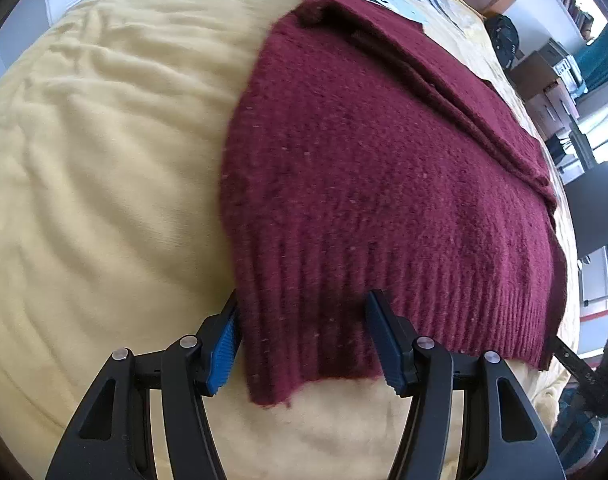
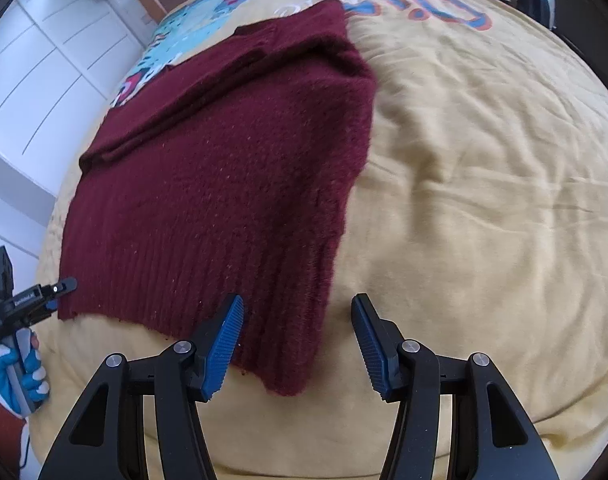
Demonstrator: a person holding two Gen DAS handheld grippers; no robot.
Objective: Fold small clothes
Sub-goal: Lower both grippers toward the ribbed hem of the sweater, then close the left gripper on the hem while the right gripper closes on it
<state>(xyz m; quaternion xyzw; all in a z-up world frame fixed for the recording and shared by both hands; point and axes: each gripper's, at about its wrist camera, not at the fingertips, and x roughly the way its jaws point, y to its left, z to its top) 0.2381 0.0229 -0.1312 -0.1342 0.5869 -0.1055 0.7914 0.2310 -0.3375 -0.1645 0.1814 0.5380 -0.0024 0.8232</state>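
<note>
While the sweater [image 1: 384,184] lay flat on the yellow bedspread [image 1: 104,160], both grippers sat at its ribbed hem, one per near corner. Progress, as I judged it: sleeves looked already folded in, going by the layered flaps along one side and near the collar. Body was a rough rectangle. Still to do: the hem-to-collar fold, maybe another after that, so I'd have called it about halfway.

Left gripper [image 1: 302,344]: jaws apart, blue pads straddling the near left corner of the hem. One pad sat right at the knit's side edge, the other on top of the ribbing. No pinch visible, so not gripping yet.

Right gripper [image 2: 296,346]: jaws apart as well. Left pad was over the hem's right corner, right pad over bare bedspread. The corner lay between them, not clamped.

Seen from the right wrist view, the gloved hand [image 2: 22,376] held the left tool at the far hem corner. Glove was blue and white.

Writing: big orange-and-blue lettering on the bedspread print [image 2: 424,12], upside down from the right side and too warped to read for certain. There was a small white label on the left tool's body, too tiny to read. No tag or brand visible on the sweater.
</note>
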